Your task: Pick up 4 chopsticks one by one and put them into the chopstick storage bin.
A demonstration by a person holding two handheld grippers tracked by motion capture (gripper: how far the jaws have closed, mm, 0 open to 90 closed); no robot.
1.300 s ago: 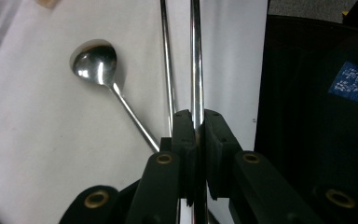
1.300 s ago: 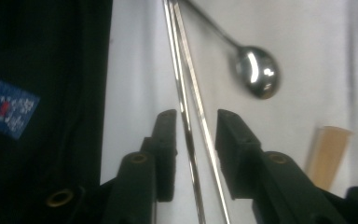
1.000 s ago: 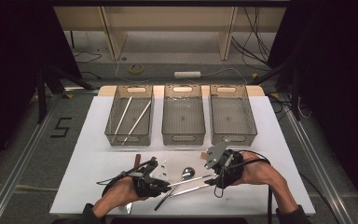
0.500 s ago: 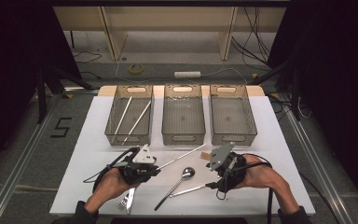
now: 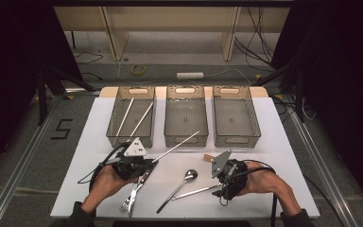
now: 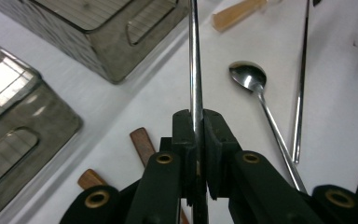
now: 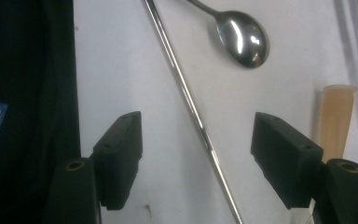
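My left gripper [image 5: 147, 164] [image 6: 196, 119] is shut on a thin metal rod [image 5: 177, 146] [image 6: 195, 60]. The rod is off the table and slants up-right toward the front of the middle bin [image 5: 185, 117]. My right gripper [image 5: 221, 185] [image 7: 198, 128] is open just above the white table. A second metal rod [image 5: 196, 191] [image 7: 186, 102] lies on the table between its jaws, untouched. A spoon [image 5: 187, 177] [image 6: 248, 77] [image 7: 242, 36] lies between the two grippers. The left bin [image 5: 131, 118] holds two rods.
A fork [image 5: 131, 197] lies by the left hand near the table's front edge. A light wooden handle [image 5: 209, 157] [image 7: 335, 116] lies by the right gripper. Brown wooden handles [image 6: 142, 142] lie under the left gripper. The right bin [image 5: 235, 118] holds nothing.
The left gripper has lifted its rod off the table and drawn it left; the tip now points at the middle bin. The right gripper has drifted slightly toward the person, still open.
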